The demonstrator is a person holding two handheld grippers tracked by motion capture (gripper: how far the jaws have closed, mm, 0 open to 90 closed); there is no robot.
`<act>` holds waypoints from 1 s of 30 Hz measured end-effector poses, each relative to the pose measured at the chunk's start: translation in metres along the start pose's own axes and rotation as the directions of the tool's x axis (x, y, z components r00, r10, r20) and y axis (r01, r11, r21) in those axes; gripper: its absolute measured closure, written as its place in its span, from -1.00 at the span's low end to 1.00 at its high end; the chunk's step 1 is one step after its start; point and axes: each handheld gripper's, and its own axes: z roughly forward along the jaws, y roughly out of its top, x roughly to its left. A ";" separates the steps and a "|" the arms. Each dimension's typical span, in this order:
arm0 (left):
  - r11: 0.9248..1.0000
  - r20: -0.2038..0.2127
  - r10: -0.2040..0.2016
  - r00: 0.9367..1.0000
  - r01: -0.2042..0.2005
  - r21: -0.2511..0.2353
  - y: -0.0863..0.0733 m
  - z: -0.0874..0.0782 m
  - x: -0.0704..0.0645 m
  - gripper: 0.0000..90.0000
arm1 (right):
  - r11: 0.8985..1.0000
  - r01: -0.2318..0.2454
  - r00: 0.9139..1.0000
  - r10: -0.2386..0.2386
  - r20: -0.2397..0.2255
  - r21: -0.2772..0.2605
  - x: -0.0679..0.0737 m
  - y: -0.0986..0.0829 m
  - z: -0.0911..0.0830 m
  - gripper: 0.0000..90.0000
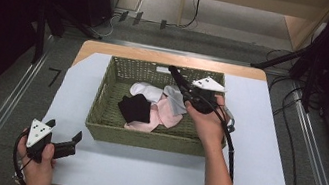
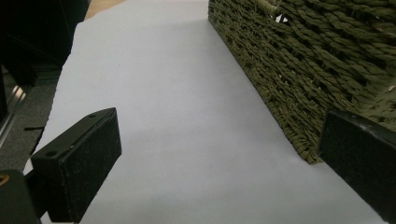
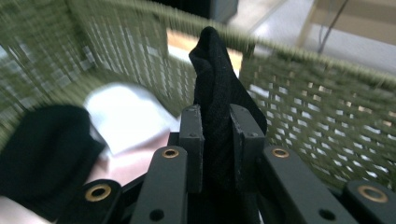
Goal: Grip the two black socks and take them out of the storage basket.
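Two pads of your right gripper (image 3: 215, 140) pinch a black sock (image 3: 218, 88) between them, held above the woven basket (image 1: 101, 125). Your left gripper (image 1: 63, 142) rests spread wide, holding nothing, on the white sheet (image 2: 177, 93) near the basket's left corner.

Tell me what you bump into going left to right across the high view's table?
Left gripper with its grey three-cornered plate, then the green woven basket, the black sock inside it, the pink cloth, then the right gripper pinching another black sock.
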 end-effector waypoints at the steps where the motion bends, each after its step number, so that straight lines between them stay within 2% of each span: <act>1: 1.000 0.000 -0.002 1.000 0.002 -0.001 0.000 0.000 0.000 -0.98 | 1.000 0.000 1.000 0.000 0.000 0.000 0.000 0.000 0.000 0.75; 3: 1.000 0.001 -0.003 1.000 0.003 -0.002 0.000 0.000 0.000 -0.99 | 0.999 -0.021 1.000 0.021 0.006 -0.037 -0.002 0.002 -0.007 0.75; 9: 1.000 0.002 -0.004 1.000 0.004 -0.002 0.000 0.000 0.001 -0.98 | 0.990 -0.023 1.000 0.025 0.011 -0.139 -0.002 0.009 -0.024 0.75; 10: 1.000 0.002 -0.004 1.000 0.004 -0.002 0.000 0.000 0.001 -0.99 | 0.990 -0.023 1.000 0.025 0.011 -0.139 -0.002 0.009 -0.024 0.75; 12: 1.000 0.003 -0.005 1.000 0.005 -0.003 0.000 0.000 0.001 -0.99 | 0.983 -0.015 1.000 0.020 0.024 -0.182 -0.005 0.012 -0.034 0.75; 13: 1.000 0.003 -0.005 1.000 0.005 -0.003 0.000 0.000 0.001 -0.99 | 0.983 -0.015 1.000 0.020 0.024 -0.182 -0.005 0.012 -0.034 0.75; 14: 1.000 0.004 -0.005 1.000 0.005 -0.003 0.000 0.000 0.001 -0.99 | 0.977 -0.015 0.999 0.022 0.033 -0.212 -0.008 0.013 -0.041 0.75; 19: 1.000 0.004 -0.005 1.000 0.005 -0.003 0.000 0.000 0.001 -0.99 | 0.968 -0.026 0.998 0.042 0.055 -0.251 -0.018 0.014 -0.053 0.75; 22: 1.000 0.003 -0.004 1.000 0.004 -0.002 0.000 0.000 0.001 -0.98 | 0.958 -0.034 0.994 0.061 0.085 -0.286 -0.030 0.014 -0.065 0.75; 29: 1.000 0.004 -0.003 1.000 0.003 -0.002 0.000 0.000 0.001 -0.99 | 0.946 -0.055 0.985 0.104 0.137 -0.321 -0.054 0.007 -0.084 0.75; 30: 1.000 0.004 -0.004 1.000 0.004 -0.003 0.000 0.000 0.001 -0.99 | 0.946 -0.055 0.985 0.104 0.137 -0.321 -0.054 0.007 -0.084 0.75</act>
